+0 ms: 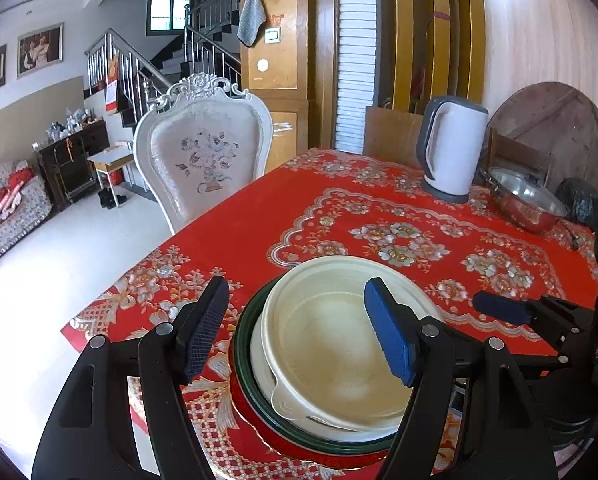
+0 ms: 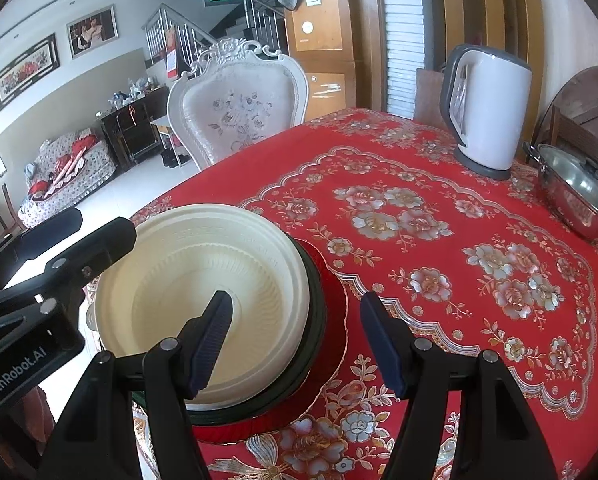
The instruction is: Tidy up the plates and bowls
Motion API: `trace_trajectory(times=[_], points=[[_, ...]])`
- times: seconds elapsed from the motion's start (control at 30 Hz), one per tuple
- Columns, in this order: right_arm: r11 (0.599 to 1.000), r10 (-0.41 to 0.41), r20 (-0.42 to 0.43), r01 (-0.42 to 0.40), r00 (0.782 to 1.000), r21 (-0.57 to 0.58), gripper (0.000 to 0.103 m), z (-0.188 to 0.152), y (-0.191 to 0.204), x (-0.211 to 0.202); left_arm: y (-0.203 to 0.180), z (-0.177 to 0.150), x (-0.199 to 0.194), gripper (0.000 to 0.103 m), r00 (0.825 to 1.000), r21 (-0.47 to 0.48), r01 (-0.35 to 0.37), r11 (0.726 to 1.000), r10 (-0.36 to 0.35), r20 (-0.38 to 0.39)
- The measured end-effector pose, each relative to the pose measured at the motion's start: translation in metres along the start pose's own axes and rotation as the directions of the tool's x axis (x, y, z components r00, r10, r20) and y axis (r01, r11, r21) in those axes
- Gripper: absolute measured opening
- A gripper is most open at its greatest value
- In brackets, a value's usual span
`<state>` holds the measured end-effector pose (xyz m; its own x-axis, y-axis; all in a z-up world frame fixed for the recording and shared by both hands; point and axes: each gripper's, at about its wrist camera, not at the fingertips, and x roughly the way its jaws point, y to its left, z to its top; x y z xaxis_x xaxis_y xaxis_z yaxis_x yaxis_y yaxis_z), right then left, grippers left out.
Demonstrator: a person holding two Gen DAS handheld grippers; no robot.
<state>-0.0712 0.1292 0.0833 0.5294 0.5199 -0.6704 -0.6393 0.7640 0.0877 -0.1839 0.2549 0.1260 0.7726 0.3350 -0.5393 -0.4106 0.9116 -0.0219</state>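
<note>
Left wrist view shows the stack low in the centre of the frame: a cream bowl (image 1: 339, 344) nested on a cream plate (image 1: 259, 360), on a dark green plate (image 1: 241, 344), on a red plate (image 1: 255, 432), all near the bench (image 1: 379, 216) edge. The left gripper (image 1: 299, 332) has its fingers apart and holds nothing; one finger hangs over the bowl's inside, the other outside its rim. In the right wrist view the right gripper (image 2: 295, 344) is also spread and empty, one finger over the bowl (image 2: 203, 296), the other over the cloth.

The risk, as I judge it: closing on the bowl's thin rim could tilt it or drag the whole stack toward the bench edge at the lower left. The two grippers sit near each other and could knock together. The kettle (image 1: 451, 148) and the steel pot (image 1: 527, 200) stand well apart from the stack.
</note>
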Motion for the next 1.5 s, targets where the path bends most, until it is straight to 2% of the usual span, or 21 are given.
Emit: trace_trajectory(times=[0.6, 1.0, 1.5], points=[[1.0, 0.0, -0.009, 0.0, 1.0, -0.012, 0.067, -0.002, 0.002, 0.002, 0.001, -0.007, 0.006, 0.071, 1.0, 0.001, -0.018, 1.0, 0.018, -0.024], [1.0, -0.013, -0.022, 0.012, 1.0, -0.019, 0.067, -0.003, 0.001, 0.003, 0.0, -0.009, 0.01, 0.071, 0.999, -0.005, 0.001, 1.0, -0.001, -0.049], [1.0, -0.015, -0.015, 0.015, 1.0, -0.001, 0.067, -0.008, -0.01, -0.007, -0.016, -0.009, -0.003, 0.071, 1.0, 0.029, 0.007, 1.0, -0.006, -0.006]])
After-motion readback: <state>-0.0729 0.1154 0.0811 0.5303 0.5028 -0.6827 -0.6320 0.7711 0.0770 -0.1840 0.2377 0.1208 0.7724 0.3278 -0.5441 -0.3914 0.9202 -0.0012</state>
